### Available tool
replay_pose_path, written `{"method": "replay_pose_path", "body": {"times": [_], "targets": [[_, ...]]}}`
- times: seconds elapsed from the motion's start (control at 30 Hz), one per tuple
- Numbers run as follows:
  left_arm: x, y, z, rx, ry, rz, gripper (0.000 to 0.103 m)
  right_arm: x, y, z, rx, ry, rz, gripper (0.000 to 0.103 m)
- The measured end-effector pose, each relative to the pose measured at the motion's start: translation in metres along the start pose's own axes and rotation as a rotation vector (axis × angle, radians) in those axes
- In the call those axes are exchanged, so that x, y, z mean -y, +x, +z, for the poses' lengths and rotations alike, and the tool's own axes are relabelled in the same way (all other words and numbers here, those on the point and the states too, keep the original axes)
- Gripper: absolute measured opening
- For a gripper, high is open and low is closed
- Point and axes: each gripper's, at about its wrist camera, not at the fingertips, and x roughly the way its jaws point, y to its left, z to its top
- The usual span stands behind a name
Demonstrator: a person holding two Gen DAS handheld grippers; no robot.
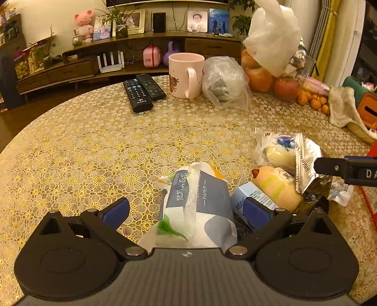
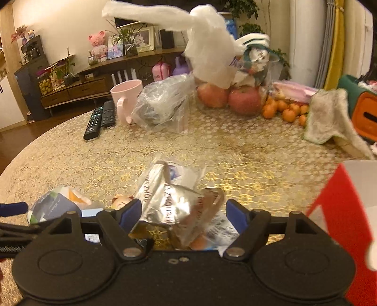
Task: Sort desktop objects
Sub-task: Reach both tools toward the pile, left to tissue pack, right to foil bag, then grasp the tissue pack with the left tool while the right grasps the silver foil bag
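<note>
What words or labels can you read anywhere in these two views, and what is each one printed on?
"PAPER": on the blue and white tissue pack between the open left gripper's fingers.
"D": white letter on the right gripper's finger; the rest is cut off.
Silver foil wrapper between the open right gripper's fingers: dark lettering, too crumpled to read.
Small blue box: print too small.
Remote controls: button markings too small.

Home living room: media console [image 1: 77, 68] with family photos [image 1: 197, 20], router [image 1: 110, 62], remotes [image 1: 143, 91] on table [image 1: 94, 146].
</note>
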Motion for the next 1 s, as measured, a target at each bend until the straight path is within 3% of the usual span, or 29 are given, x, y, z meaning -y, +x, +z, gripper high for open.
{"method": "replay_pose_path", "body": {"times": [0.23, 0.6, 0.73, 0.87, 1.0], "targets": [[-0.002, 0.018, -0.004, -0.033, -0.005, -0.003, 0.103, -0.002, 0.025, 0.0, -0.019, 0.024, -0.008, 0.079], [0.001, 0.023, -0.007, -0.035, -0.016, -0.041, 0.061, 0.003, 0.033, -0.006, -0.036, 0.081, 0.041, 0.079], [0.001, 0.02, -0.008, -0.027, -0.017, -0.043, 0.051, 0.003, 0.028, -0.005, -0.025, 0.092, 0.051, 0.061], [0.002, 0.017, -0.007, -0.022, -0.016, -0.043, 0.041, 0.003, 0.025, -0.006, -0.025, 0.099, 0.051, 0.053], [0.004, 0.011, -0.005, -0.011, -0.001, -0.039, 0.037, 0.005, 0.018, -0.007, -0.011, 0.103, 0.053, 0.048]]}}
